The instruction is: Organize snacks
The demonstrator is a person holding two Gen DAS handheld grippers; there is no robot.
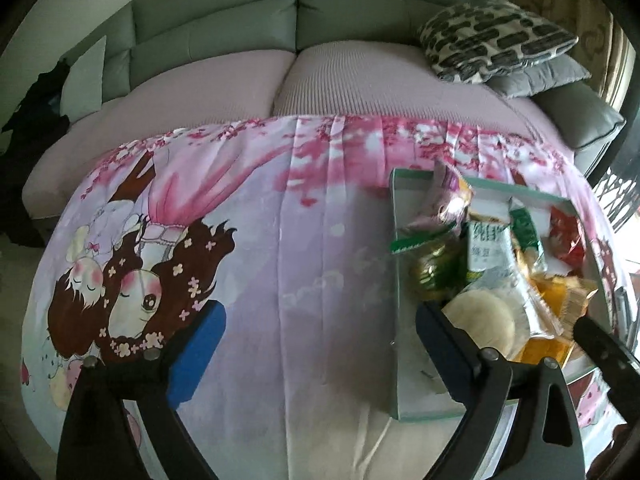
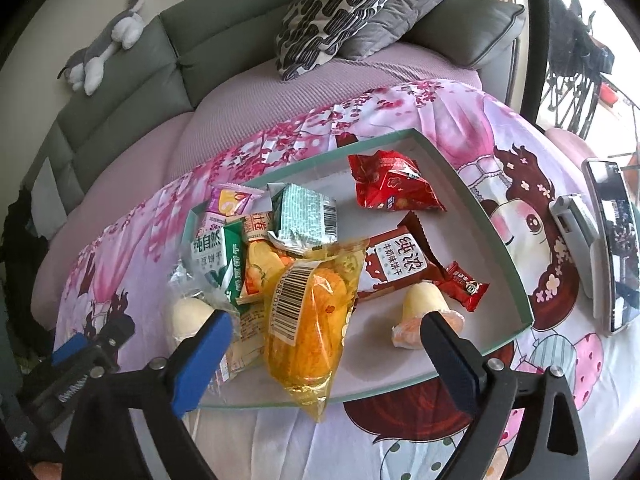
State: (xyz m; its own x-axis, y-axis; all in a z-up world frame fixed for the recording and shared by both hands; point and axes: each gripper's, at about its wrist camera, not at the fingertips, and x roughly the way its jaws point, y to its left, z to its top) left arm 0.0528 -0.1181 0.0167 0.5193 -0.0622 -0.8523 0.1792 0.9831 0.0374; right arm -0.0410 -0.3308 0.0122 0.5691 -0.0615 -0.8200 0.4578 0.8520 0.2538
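Note:
A shallow white tray with a mint-green rim (image 2: 508, 248) lies on a pink cartoon cloth and holds several snack packets. Among them are a yellow-orange bag (image 2: 312, 320), a red packet (image 2: 394, 184), a brown biscuit pack (image 2: 400, 264), a jelly cup (image 2: 424, 308) and green-and-white packs (image 2: 304, 212). My right gripper (image 2: 324, 332) is open, its fingers on either side of the yellow bag above the tray's near edge. My left gripper (image 1: 320, 320) is open over the bare cloth, left of the tray (image 1: 394, 240). Its right finger (image 1: 440, 336) is by the tray's near left edge.
A grey sofa with a pink seat cover (image 1: 320, 72) stands behind the table, with patterned cushions (image 2: 340, 12) and a plush toy (image 2: 104, 44). A phone on a stand (image 2: 612, 240) sits right of the tray.

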